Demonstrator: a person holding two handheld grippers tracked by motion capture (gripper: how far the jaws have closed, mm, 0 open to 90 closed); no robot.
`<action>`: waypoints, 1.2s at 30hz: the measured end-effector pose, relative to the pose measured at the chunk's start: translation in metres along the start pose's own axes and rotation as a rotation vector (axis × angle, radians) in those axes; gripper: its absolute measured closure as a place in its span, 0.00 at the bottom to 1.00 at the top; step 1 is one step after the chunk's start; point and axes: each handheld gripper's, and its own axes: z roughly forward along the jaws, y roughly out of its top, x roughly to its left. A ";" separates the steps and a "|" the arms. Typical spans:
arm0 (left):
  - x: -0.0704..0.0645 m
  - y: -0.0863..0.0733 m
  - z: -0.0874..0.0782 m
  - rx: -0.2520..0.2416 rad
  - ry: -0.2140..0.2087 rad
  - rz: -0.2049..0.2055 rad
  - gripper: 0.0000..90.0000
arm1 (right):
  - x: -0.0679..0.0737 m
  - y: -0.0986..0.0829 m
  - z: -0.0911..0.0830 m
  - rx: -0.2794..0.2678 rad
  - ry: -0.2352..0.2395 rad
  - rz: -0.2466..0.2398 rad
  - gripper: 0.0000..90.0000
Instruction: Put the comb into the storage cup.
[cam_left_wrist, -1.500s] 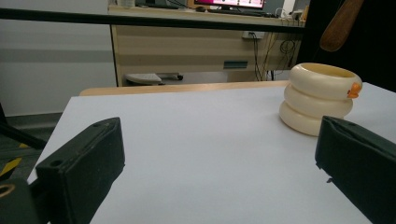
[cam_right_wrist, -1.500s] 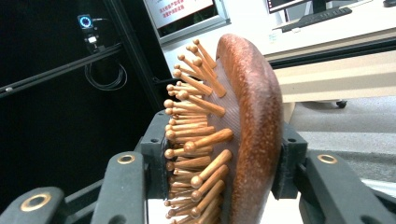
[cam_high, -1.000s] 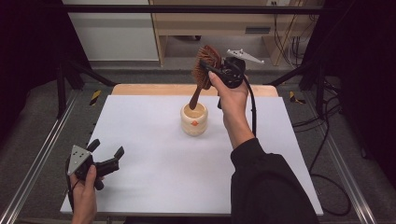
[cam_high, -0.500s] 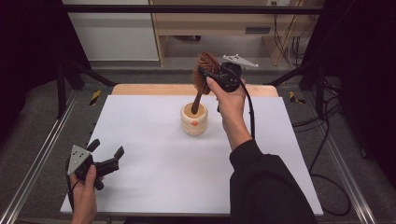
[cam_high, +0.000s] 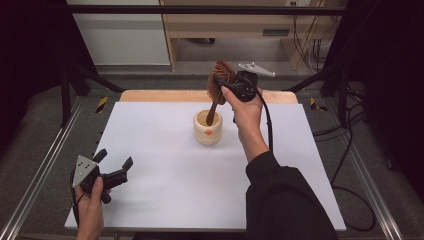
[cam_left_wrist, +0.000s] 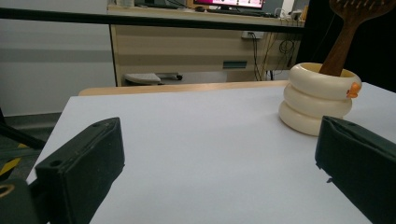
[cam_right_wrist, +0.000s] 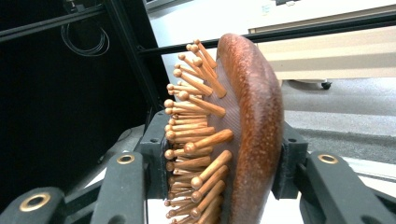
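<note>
A brown wooden hairbrush (cam_high: 218, 83) stands tilted with its handle down inside a cream ribbed holder (cam_high: 208, 127) on the white table. My right gripper (cam_high: 220, 82) is shut on the brush head; in the right gripper view the jaws press both sides of the hairbrush (cam_right_wrist: 233, 135), pegs facing left. My left gripper (cam_high: 114, 167) rests low at the table's near left corner, open, with nothing between its jaws. In the left gripper view the holder (cam_left_wrist: 318, 98) stands ahead to the right with the brush handle (cam_left_wrist: 345, 39) rising out of it.
The white table top (cam_high: 165, 165) has a wooden strip along its far edge. Metal frame rails run down both sides. A desk, cables and dark curtains stand beyond the table. A black cable hangs from my right gripper along the forearm.
My right gripper has shifted slightly left and lower with the brush, so the handle sits deeper in the holder. The left gripper has not moved.
</note>
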 end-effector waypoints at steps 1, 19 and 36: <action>0.000 0.000 0.000 0.000 0.000 0.000 0.02 | 0.000 -0.001 0.000 0.001 0.001 -0.001 0.57; 0.000 0.000 0.000 -0.002 -0.001 0.000 0.02 | -0.001 -0.014 0.007 0.017 0.002 0.004 0.57; 0.000 0.000 0.000 -0.001 -0.005 -0.001 0.02 | -0.004 -0.027 0.013 0.028 0.003 0.022 0.57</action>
